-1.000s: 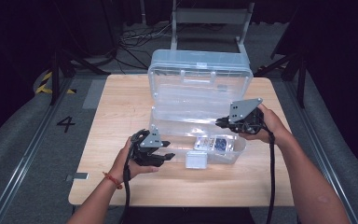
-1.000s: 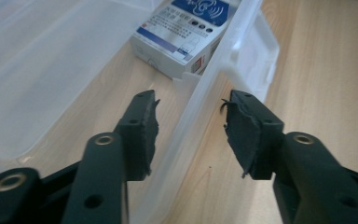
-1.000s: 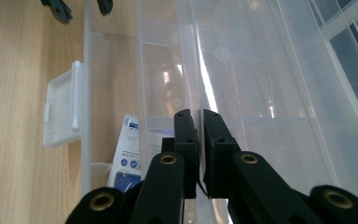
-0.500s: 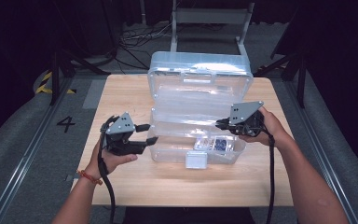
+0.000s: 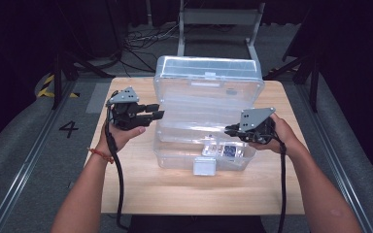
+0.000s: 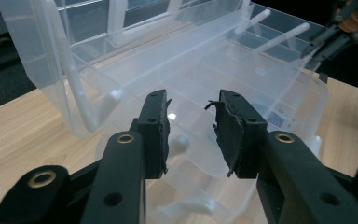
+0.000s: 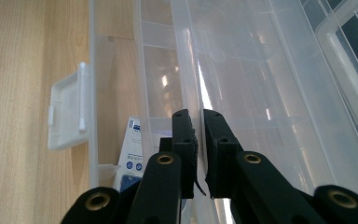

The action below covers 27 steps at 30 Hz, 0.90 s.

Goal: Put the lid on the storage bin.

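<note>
High view shows our left tool [image 5: 156, 111], jaws apart and empty, has risen from the desk [image 5: 141, 179] to the box [image 5: 206, 97] lid, while our right tool [image 5: 229, 130] pinches the tray edge, perhaps readying closure.

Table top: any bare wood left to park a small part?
Yes: the table's near strip between the clear box's white latch and the near edge is bare wood. Left side is crowded by the left gripper, right side by the right gripper.

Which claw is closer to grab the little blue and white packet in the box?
The right claw. It hangs over the box beside the packet. The left claw is open, farther back.
</note>
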Available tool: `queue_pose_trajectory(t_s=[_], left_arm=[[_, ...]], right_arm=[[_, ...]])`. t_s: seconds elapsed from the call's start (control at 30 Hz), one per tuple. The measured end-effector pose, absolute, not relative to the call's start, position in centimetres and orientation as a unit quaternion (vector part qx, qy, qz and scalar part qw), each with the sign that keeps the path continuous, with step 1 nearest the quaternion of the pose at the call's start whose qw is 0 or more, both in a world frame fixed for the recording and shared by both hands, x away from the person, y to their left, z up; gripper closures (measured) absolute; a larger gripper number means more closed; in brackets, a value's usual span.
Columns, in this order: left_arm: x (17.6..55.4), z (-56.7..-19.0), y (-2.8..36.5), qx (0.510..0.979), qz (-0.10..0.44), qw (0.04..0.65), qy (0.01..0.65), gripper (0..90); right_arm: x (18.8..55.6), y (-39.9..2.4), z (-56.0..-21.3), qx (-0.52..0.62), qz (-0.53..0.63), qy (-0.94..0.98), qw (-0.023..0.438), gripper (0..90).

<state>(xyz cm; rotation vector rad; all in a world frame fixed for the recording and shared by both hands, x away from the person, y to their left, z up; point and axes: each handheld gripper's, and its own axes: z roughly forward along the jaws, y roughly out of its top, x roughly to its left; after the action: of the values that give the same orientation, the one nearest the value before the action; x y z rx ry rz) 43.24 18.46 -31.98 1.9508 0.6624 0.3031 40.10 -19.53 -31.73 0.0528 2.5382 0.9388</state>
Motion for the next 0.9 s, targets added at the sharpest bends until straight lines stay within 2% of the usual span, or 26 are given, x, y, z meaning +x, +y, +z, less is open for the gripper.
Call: queue_pose_trajectory(t_s=[0.2,0.27,0.47,0.9], left_arm=[[45.3,-32.6,18.2,0.804,0.125,0.508,0.284,67.8],[45.7,-32.6,18.1,0.801,0.137,0.507,0.286,73.1],[46.5,-32.1,18.7,0.789,0.159,0.510,0.304,77.4],[45.9,-31.2,18.5,0.790,0.179,0.512,0.285,85.7]], right_arm=[[40.0,-19.6,-31.9,0.018,0.342,0.914,0.216,84.3],[39.9,-19.7,-32.0,0.018,0.343,0.914,0.217,84.2],[39.7,-19.7,-32.2,0.018,0.345,0.913,0.218,83.9],[39.2,-20.0,-32.7,0.034,0.359,0.905,0.224,81.4]])
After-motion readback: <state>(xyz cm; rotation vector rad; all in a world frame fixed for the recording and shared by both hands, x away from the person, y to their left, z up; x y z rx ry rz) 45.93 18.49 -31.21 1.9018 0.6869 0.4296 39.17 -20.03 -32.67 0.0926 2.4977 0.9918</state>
